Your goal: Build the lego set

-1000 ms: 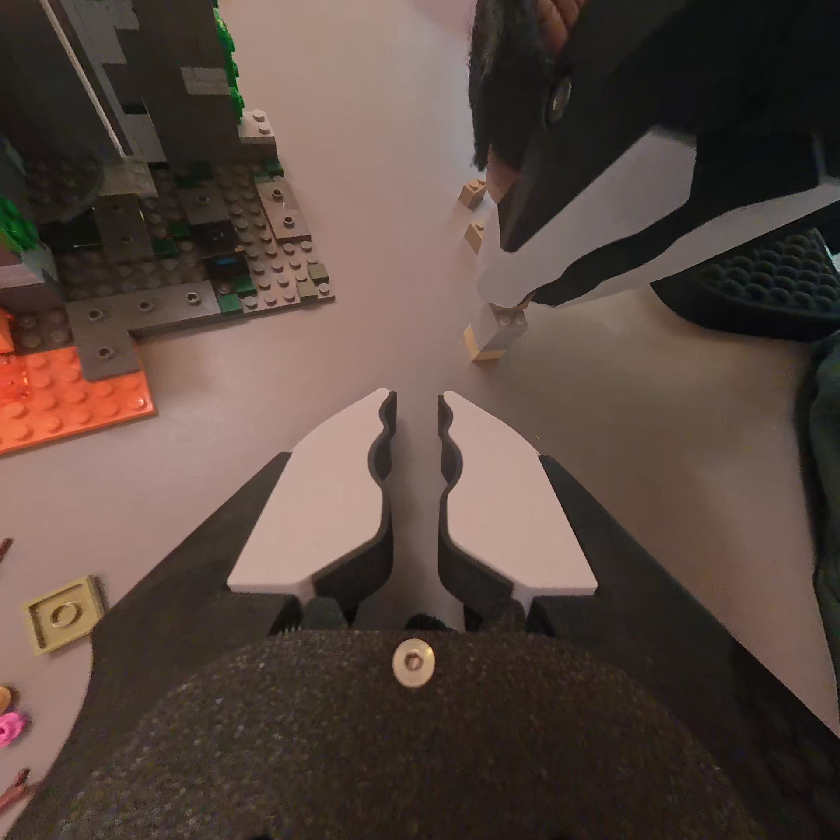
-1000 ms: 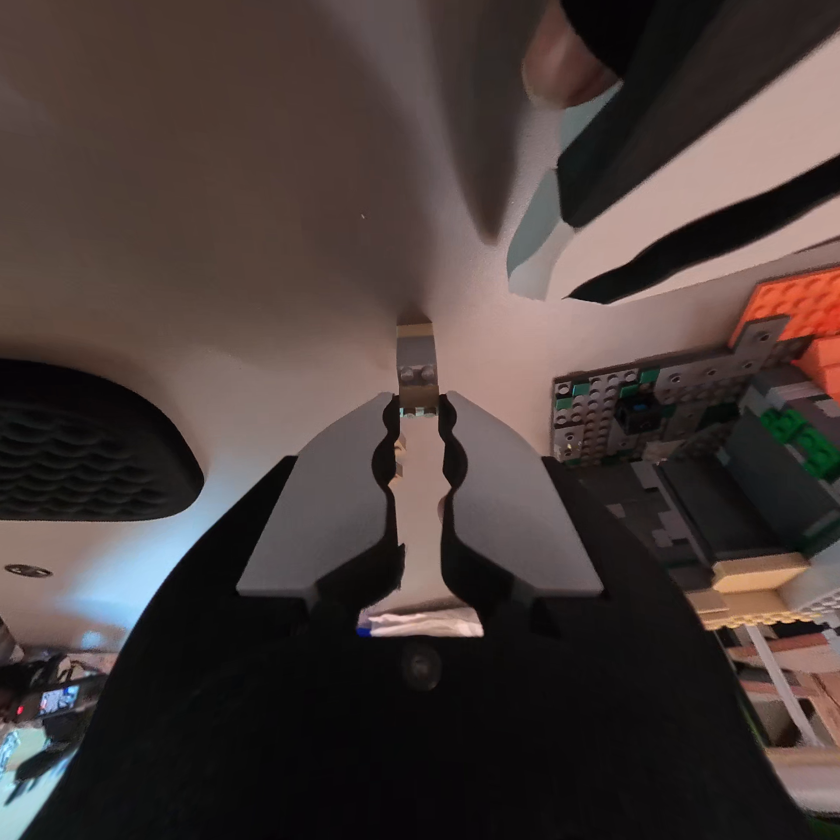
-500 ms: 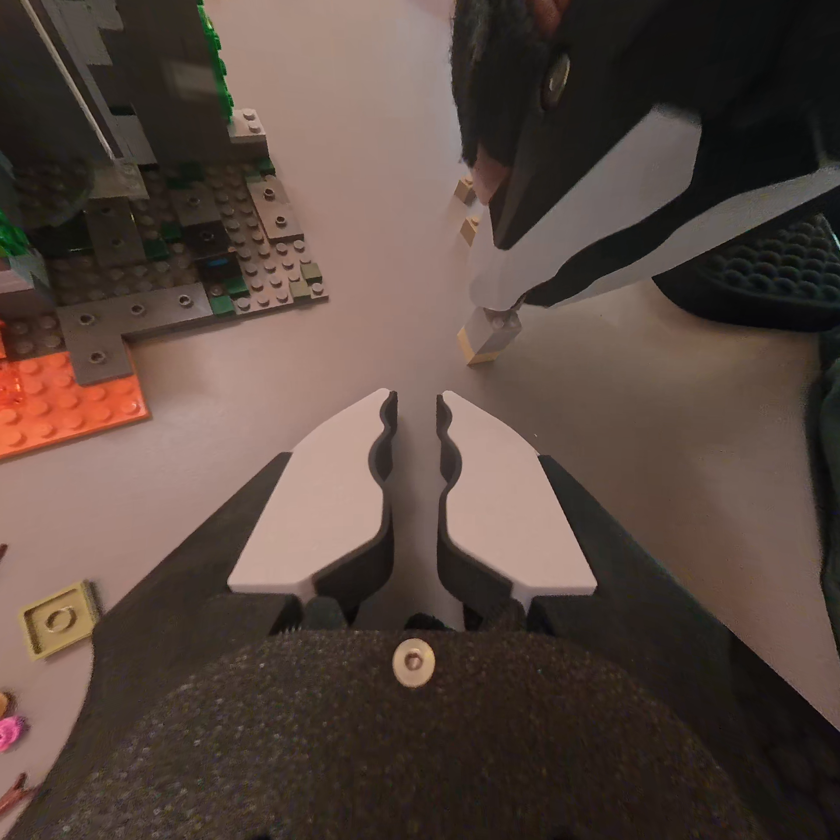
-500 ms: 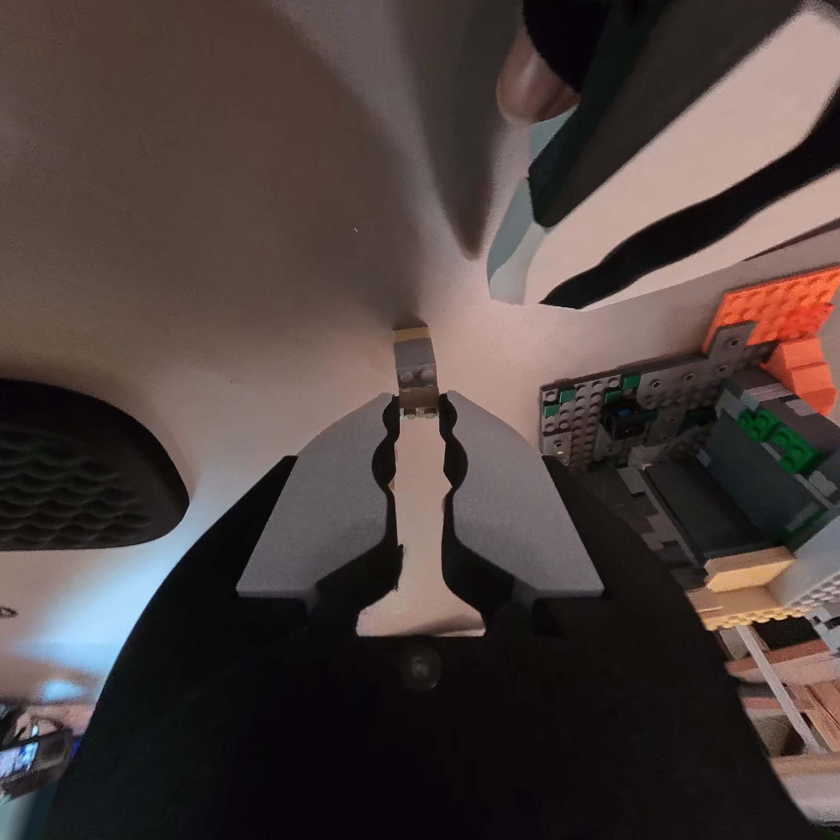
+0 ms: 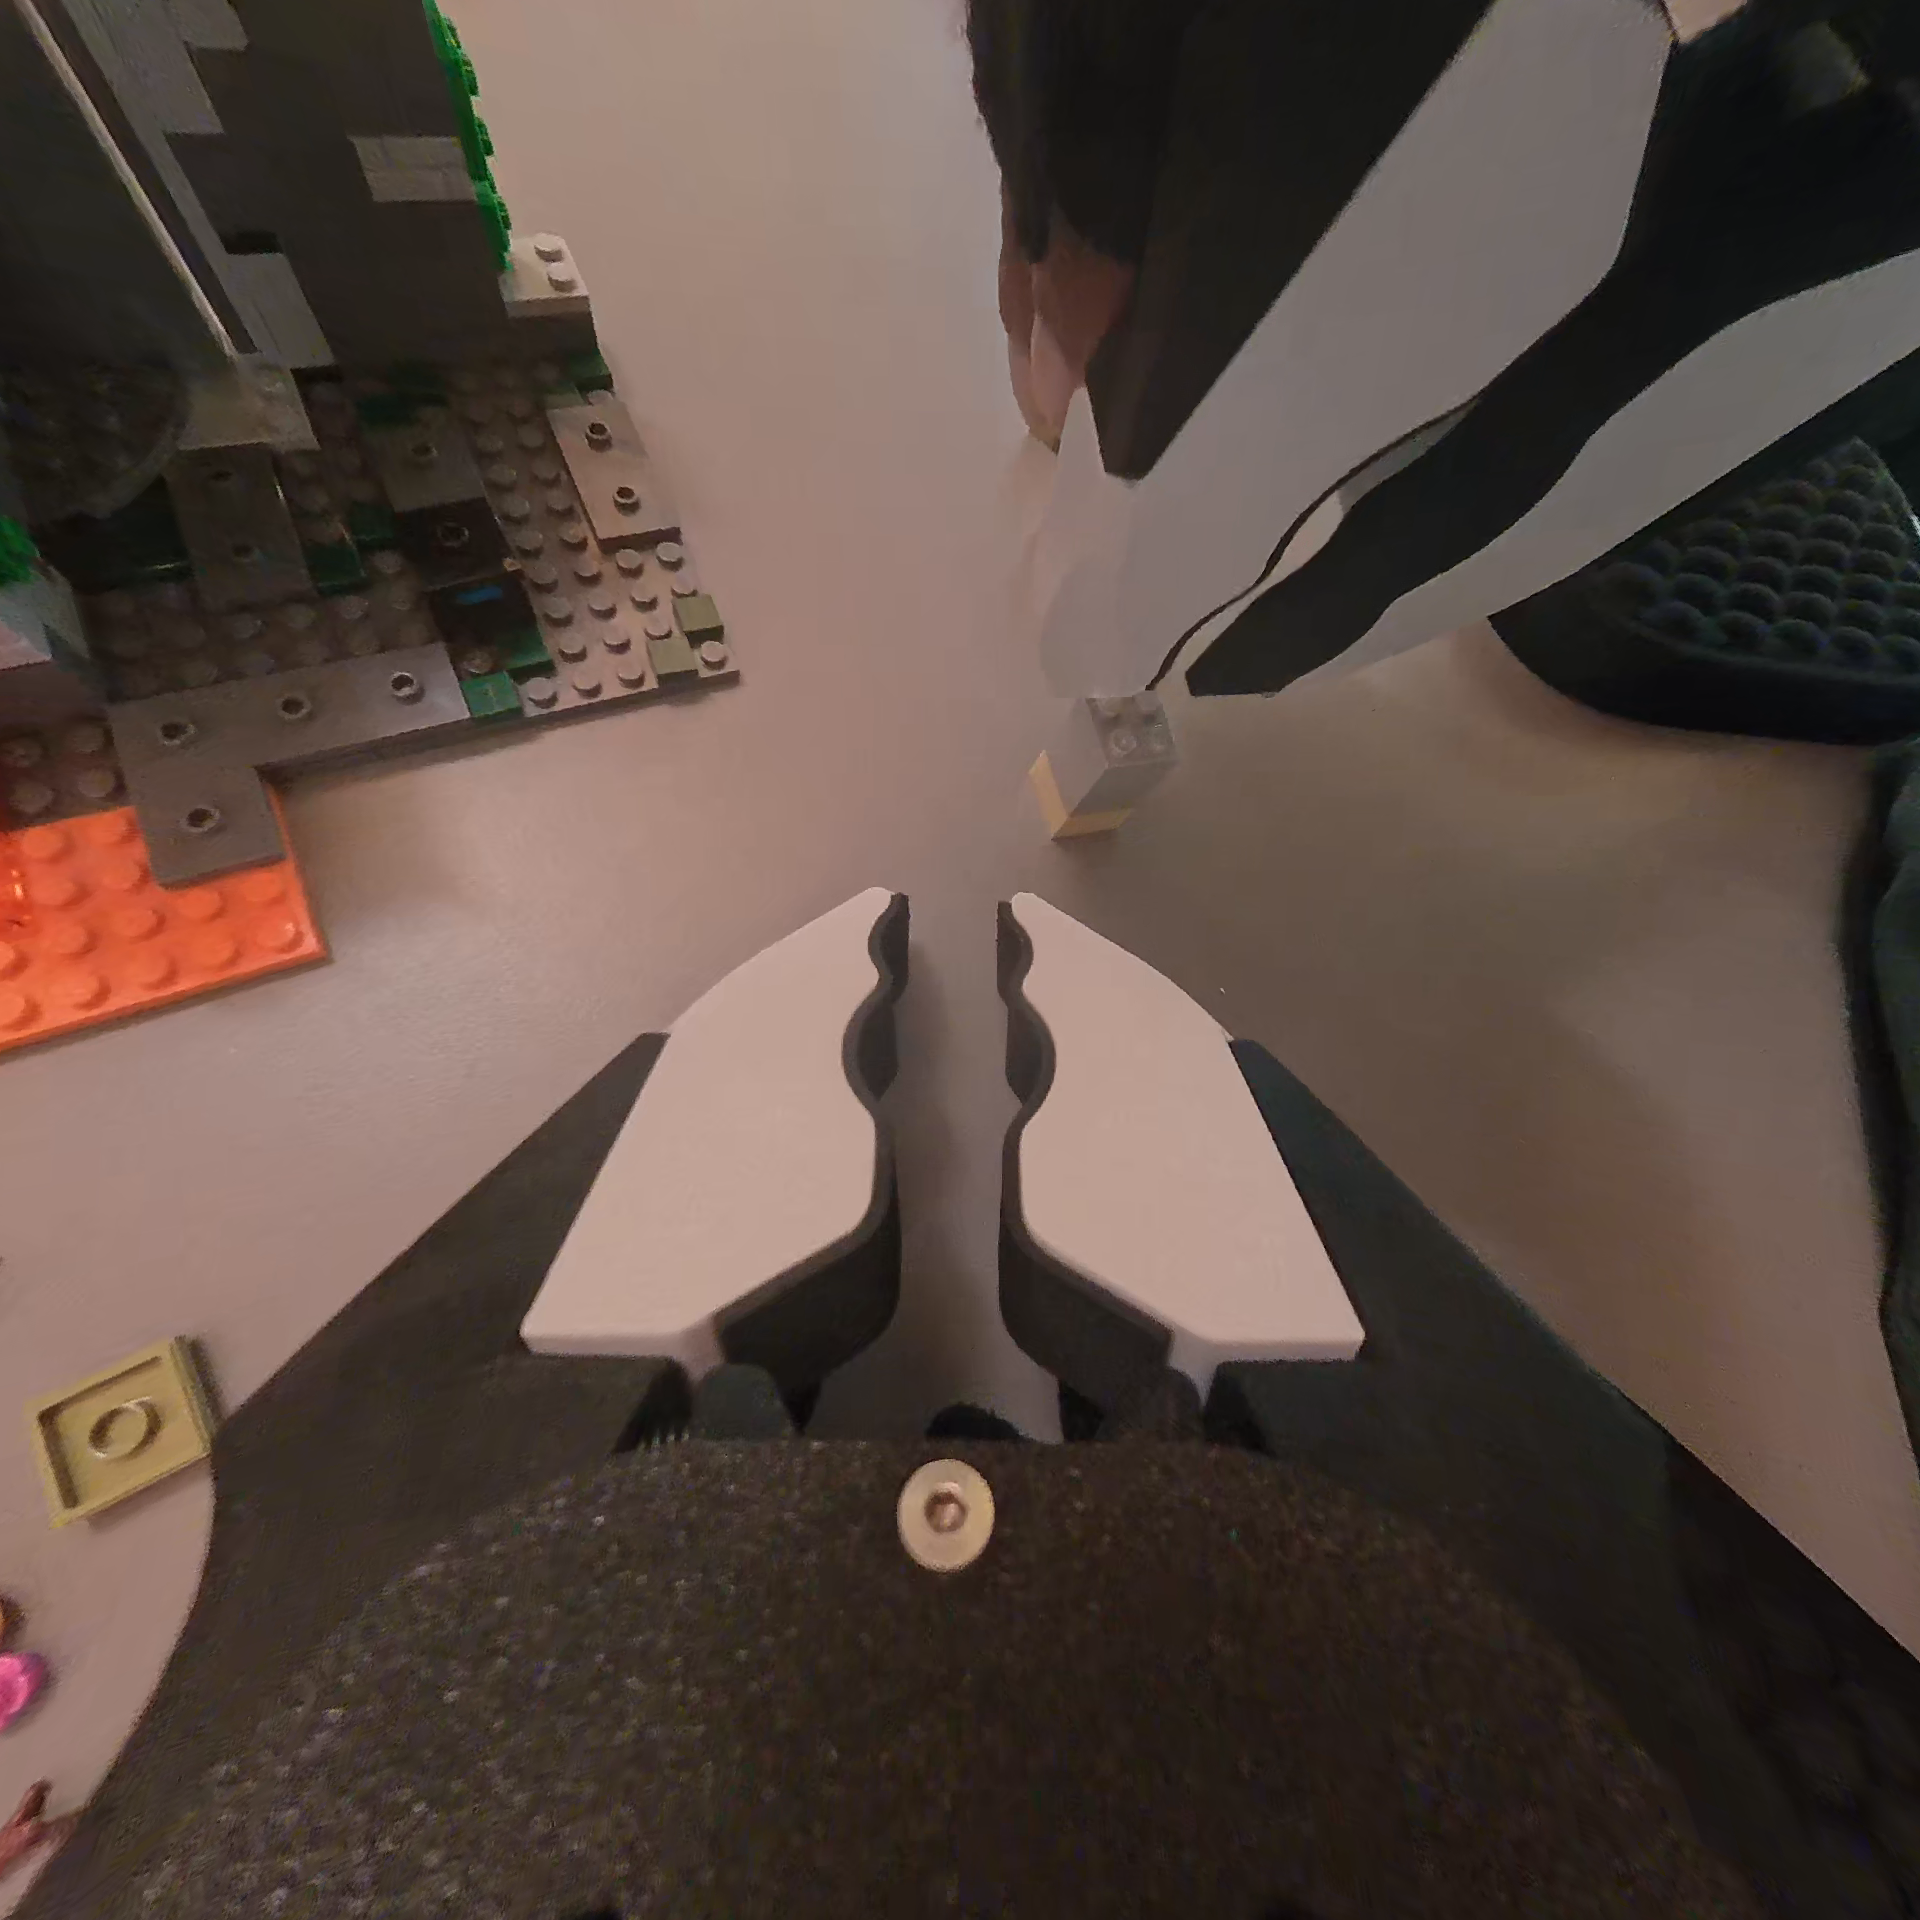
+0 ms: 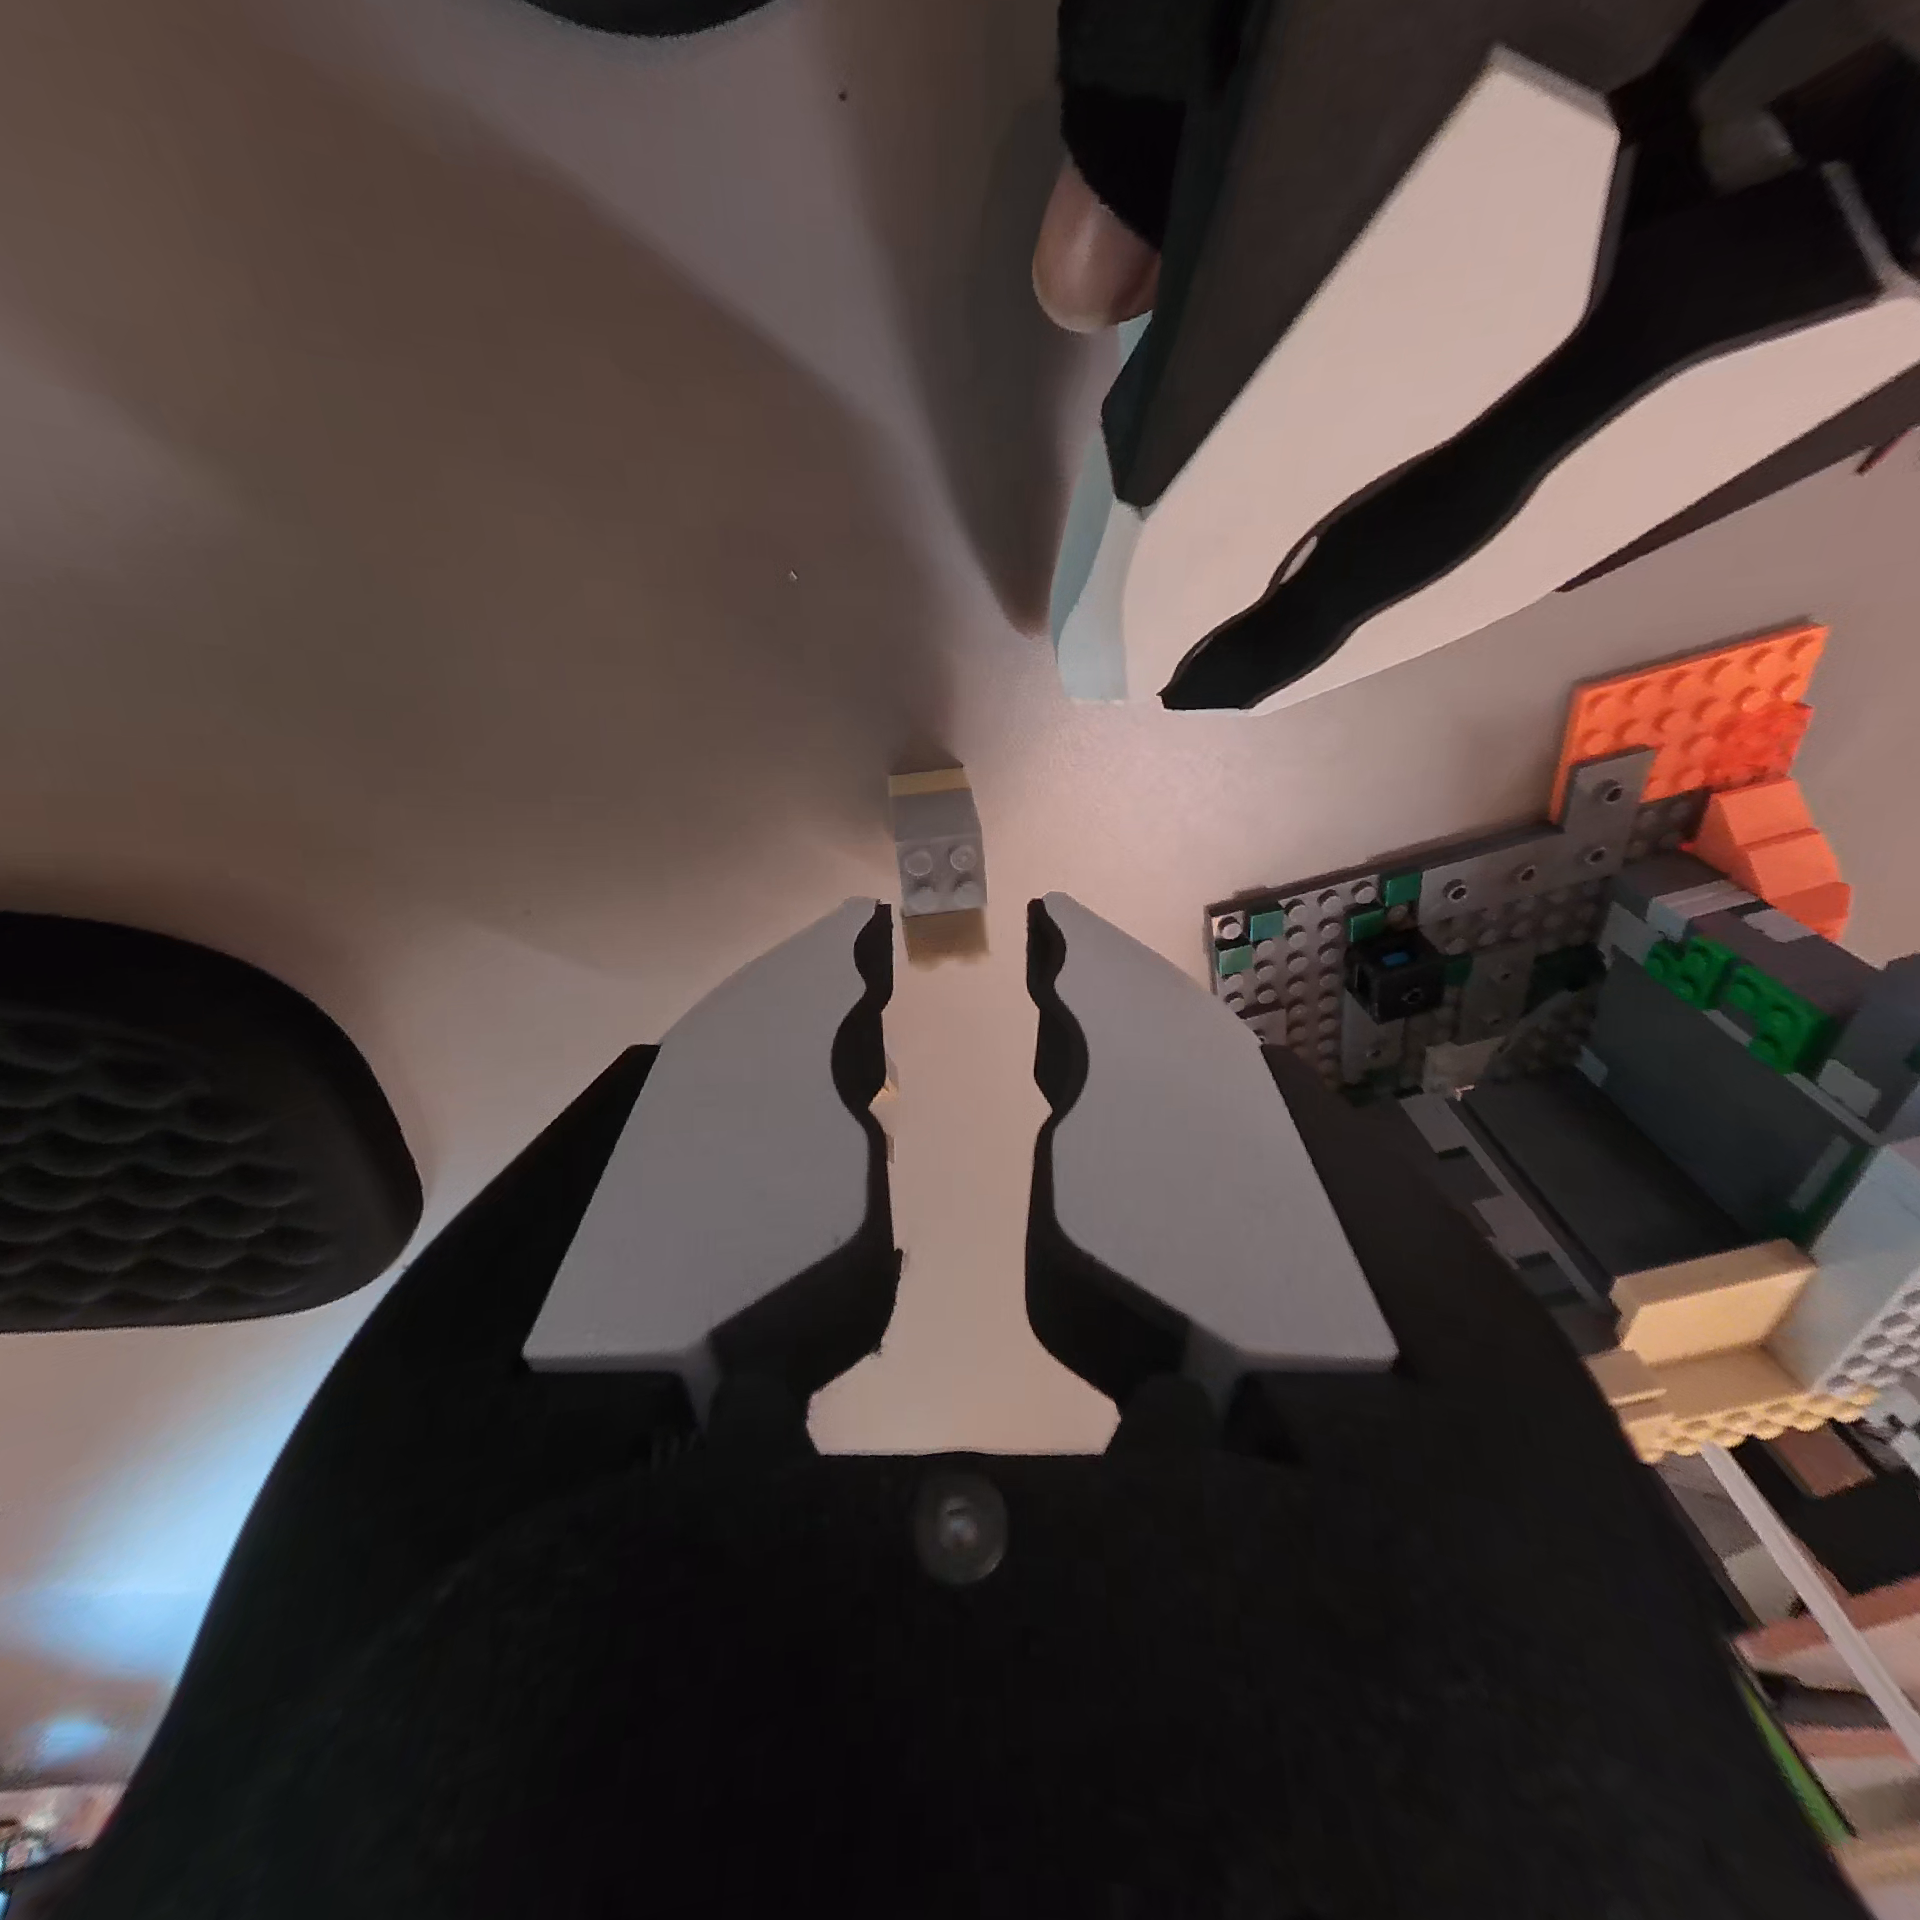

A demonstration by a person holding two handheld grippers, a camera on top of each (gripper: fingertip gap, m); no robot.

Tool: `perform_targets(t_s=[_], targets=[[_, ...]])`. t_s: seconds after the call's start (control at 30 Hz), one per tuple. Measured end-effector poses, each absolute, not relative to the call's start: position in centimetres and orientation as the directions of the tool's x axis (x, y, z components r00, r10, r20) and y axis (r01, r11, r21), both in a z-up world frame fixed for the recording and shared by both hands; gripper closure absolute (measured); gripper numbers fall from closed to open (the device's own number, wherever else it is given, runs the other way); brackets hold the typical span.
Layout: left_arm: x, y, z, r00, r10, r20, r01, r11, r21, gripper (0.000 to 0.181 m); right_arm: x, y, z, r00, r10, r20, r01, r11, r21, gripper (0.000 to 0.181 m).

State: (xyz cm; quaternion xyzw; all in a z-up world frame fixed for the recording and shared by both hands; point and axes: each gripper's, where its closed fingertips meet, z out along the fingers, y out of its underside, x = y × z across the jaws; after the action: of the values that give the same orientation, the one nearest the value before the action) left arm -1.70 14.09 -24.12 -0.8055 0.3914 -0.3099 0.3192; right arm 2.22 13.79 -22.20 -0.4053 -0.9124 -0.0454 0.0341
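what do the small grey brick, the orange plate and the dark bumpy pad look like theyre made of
Grey brick: hard moulded plastic, smooth with crisp studs and a tan base layer. Orange plate: likewise glossy plastic, studs catching light. Dark pad: probably soft rubber or foam, matte with a scalloped texture.

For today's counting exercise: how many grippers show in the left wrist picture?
2. The left gripper fills the foreground; the right gripper hangs at the upper right, above the grey brick stack. None appears hidden.

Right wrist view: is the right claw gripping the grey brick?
No: the right claw is open, and the grey brick stands free on the table just beyond its tips.
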Motion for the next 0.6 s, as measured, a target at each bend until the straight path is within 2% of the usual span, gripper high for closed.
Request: perform_targets(t_s=[0.13, 0.4, 0.6], targets=[[-1.7, 14.1, -24.1, 0.500, -0.830, 0.249, -0.433, -0.488, -0.758, 0.166, 2.2, 13.7, -21.7, -0.621, 0.777, 0.103, 0.779, 0.626, -0.033, 0.154], [-1.6, 14.0, -24.2, 0.495, -0.832, 0.250, -0.437, -0.487, -0.756, 0.166, 2.2, 13.6, -22.2, -0.475, 0.862, 0.176, 0.793, 0.506, -0.338, 0.151], [-1.1, 13.4, -23.9, 0.451, -0.862, 0.231, -0.454, -0.444, -0.772, 0.164, 1.4, 13.0, -23.3, -0.453, 0.874, 0.174, 0.763, 0.481, -0.432, 0.157]])
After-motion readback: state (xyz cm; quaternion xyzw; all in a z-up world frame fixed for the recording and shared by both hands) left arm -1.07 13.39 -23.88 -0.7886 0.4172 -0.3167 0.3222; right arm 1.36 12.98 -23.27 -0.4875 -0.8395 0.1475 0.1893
